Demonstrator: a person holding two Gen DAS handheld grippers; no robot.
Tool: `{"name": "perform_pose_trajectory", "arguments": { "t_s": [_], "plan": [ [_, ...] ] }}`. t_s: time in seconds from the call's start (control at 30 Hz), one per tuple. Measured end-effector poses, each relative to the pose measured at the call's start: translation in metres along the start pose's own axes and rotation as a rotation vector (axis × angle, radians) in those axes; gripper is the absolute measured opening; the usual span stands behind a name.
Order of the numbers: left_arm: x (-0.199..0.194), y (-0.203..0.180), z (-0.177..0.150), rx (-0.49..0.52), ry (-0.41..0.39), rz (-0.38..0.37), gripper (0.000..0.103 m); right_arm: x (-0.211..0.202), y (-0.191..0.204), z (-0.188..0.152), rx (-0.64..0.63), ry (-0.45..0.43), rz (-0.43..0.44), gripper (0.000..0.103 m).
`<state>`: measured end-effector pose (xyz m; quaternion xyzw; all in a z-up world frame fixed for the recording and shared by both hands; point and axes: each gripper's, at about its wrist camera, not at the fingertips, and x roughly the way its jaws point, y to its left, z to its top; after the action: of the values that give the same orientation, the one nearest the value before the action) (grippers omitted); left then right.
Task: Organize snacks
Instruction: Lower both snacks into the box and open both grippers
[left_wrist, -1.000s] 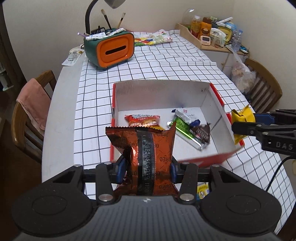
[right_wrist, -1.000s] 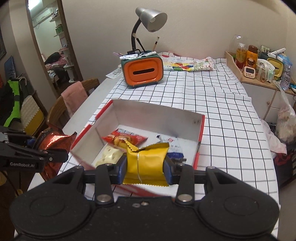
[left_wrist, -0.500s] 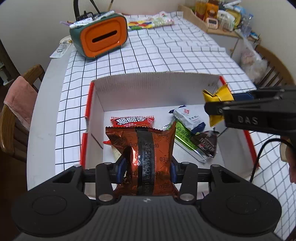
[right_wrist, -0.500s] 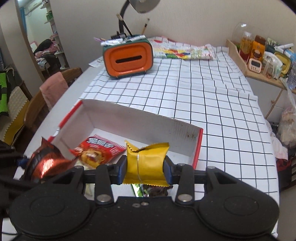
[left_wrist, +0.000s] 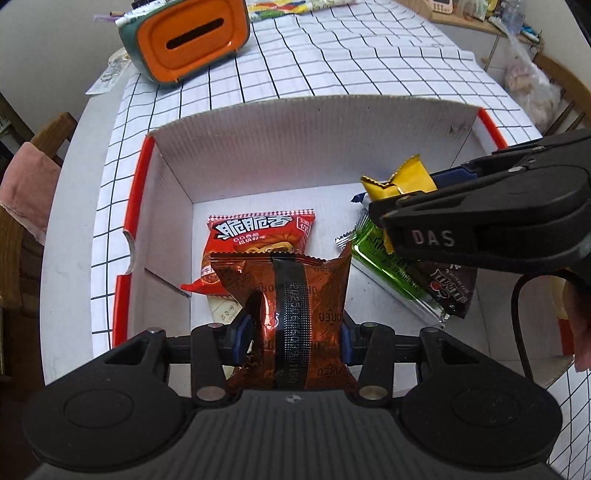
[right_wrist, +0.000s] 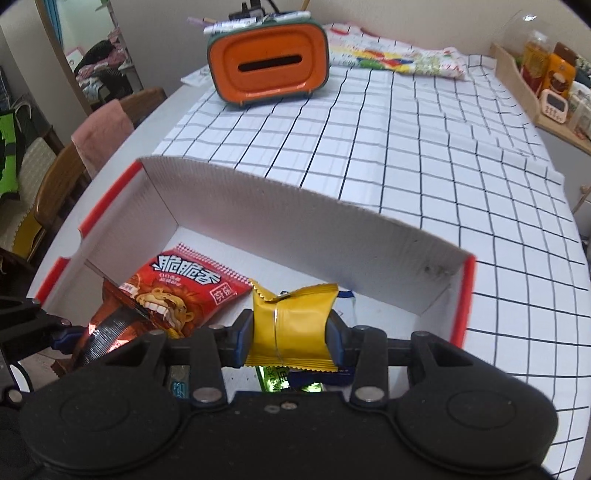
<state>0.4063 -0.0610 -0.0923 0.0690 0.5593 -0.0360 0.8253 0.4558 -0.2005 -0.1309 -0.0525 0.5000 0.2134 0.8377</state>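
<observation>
Copper packet (left_wrist: 291, 314) and yellow packet (right_wrist: 291, 328) have come down over the box (left_wrist: 314, 125).

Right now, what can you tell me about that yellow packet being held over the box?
The yellow packet is a small, glossy foil-like snack wrapper with zigzag crimped ends and a seam down its back. The right gripper is shut on it, its blue pads squeezing both sides so the middle puckers. It hangs above the inside of the white cardboard box, over a green wrapper, not yet resting on anything. No printing is readable on it.
</observation>
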Motion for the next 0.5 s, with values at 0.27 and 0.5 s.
{"name": "perform_pose_trajectory", "arguments": {
  "t_s": [0.27, 0.5],
  "plan": [
    [0.0061, -0.0088, 0.0003, 0.049, 0.020, 0.029, 0.046, 0.0091, 0.0022, 0.0002, 0.003, 0.026, -0.002, 0.040],
    [-0.0020, -0.0096, -0.0014, 0.052, -0.014, 0.015, 0.062, -0.0007, 0.0000, 0.0005, 0.019, 0.016, -0.004, 0.040]
  ]
}}
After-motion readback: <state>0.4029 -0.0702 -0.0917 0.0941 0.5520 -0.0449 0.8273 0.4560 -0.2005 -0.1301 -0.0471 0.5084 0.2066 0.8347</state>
